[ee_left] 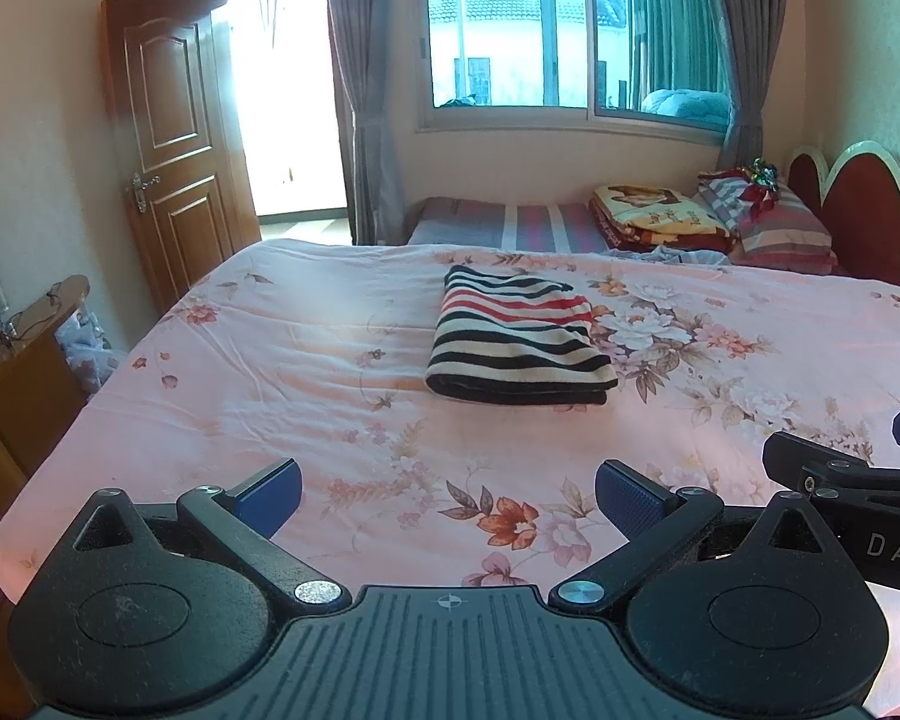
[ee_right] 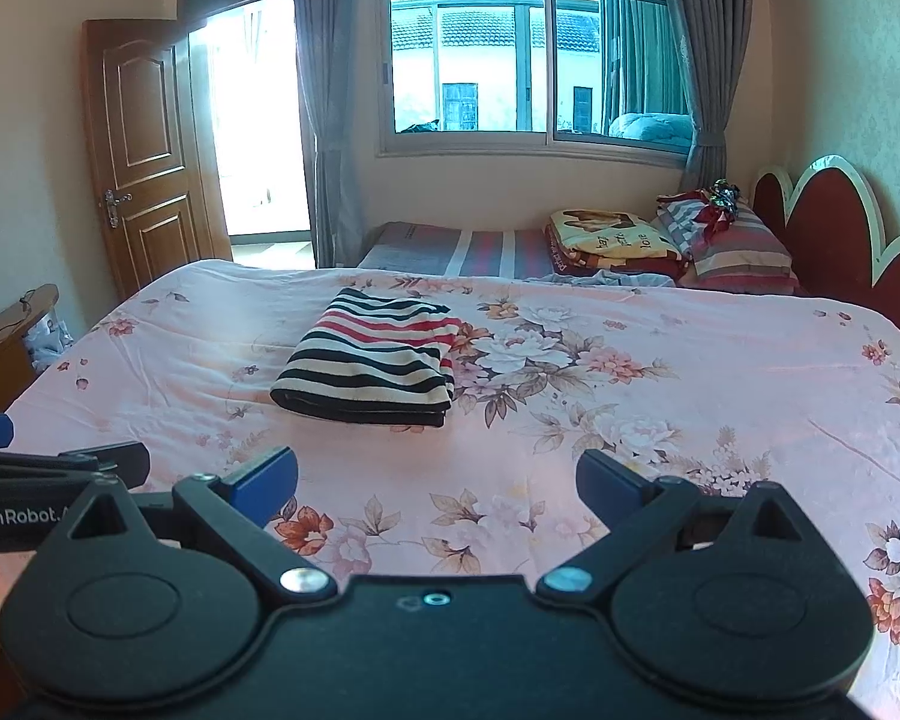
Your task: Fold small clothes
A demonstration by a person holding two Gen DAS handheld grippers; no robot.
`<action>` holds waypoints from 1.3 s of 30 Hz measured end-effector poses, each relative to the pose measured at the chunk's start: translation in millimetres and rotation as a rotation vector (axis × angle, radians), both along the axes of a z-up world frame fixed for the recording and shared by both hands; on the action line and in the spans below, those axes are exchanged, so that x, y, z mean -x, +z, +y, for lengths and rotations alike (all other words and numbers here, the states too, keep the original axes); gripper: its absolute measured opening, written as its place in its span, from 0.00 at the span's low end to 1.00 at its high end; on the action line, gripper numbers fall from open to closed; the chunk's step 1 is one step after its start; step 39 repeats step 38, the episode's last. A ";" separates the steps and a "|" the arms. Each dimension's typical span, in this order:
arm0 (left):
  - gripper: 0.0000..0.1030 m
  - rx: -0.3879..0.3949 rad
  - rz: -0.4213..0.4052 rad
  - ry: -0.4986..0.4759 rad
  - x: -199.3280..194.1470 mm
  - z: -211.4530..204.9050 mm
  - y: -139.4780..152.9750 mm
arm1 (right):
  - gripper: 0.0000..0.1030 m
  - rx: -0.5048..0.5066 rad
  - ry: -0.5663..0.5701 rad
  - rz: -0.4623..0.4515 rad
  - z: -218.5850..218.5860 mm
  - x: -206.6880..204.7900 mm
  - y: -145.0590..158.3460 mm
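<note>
A folded garment with black, cream and red stripes (ee_left: 519, 339) lies flat on the pink floral bed sheet (ee_left: 270, 372), and it also shows in the right wrist view (ee_right: 372, 363). My left gripper (ee_left: 447, 495) is open and empty, held above the near part of the bed, well short of the garment. My right gripper (ee_right: 435, 483) is open and empty too, beside the left one at the same distance. Part of the right gripper shows at the right edge of the left wrist view (ee_left: 852, 474). Part of the left gripper shows at the left edge of the right wrist view (ee_right: 60, 468).
The pink sheet (ee_right: 690, 372) covers the whole bed. Folded blankets (ee_right: 618, 240) and striped pillows (ee_right: 732, 246) lie at the far side by a red headboard (ee_right: 828, 216). A wooden door (ee_right: 144, 150) stands open at the left, and a wooden cabinet (ee_left: 18, 384) stands beside the bed.
</note>
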State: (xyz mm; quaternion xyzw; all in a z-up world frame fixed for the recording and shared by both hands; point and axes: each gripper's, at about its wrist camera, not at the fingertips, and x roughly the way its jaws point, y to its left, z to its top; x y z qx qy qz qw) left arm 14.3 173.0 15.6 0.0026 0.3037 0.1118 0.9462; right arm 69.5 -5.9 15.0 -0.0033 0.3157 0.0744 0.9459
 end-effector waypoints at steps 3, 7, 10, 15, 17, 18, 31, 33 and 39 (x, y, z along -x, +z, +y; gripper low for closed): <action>1.00 0.000 0.001 0.000 -1.0 0.9 -0.4 | 0.96 -0.001 0.000 0.000 -0.4 -0.3 -0.5; 1.00 0.001 0.002 0.003 -1.7 1.5 -1.1 | 0.96 0.000 0.000 0.000 -0.3 -0.5 -0.6; 1.00 0.007 0.006 0.005 -2.8 2.9 -2.7 | 0.96 0.000 0.000 0.000 -0.4 -0.9 -0.8; 1.00 0.013 0.016 0.006 -5.0 3.0 -5.5 | 0.96 -0.001 0.001 0.000 -0.3 -1.1 -0.8; 1.00 0.012 0.019 0.008 -6.0 1.5 -6.5 | 0.96 -0.003 0.000 0.002 0.1 -1.4 -1.8; 1.00 0.011 0.019 0.009 -6.5 1.3 -6.8 | 0.96 -0.002 0.000 0.003 0.4 -1.9 -3.0; 1.00 0.009 0.026 0.007 -12.7 0.8 -12.0 | 0.96 -0.001 0.002 0.010 0.2 -6.2 -9.2; 1.00 0.006 0.017 0.001 -13.8 1.0 -13.8 | 0.96 -0.001 0.001 0.010 0.2 -6.4 -9.2; 1.00 0.005 0.005 -0.015 -20.6 0.5 -16.9 | 0.96 -0.012 -0.001 0.017 -4.7 -11.8 -13.4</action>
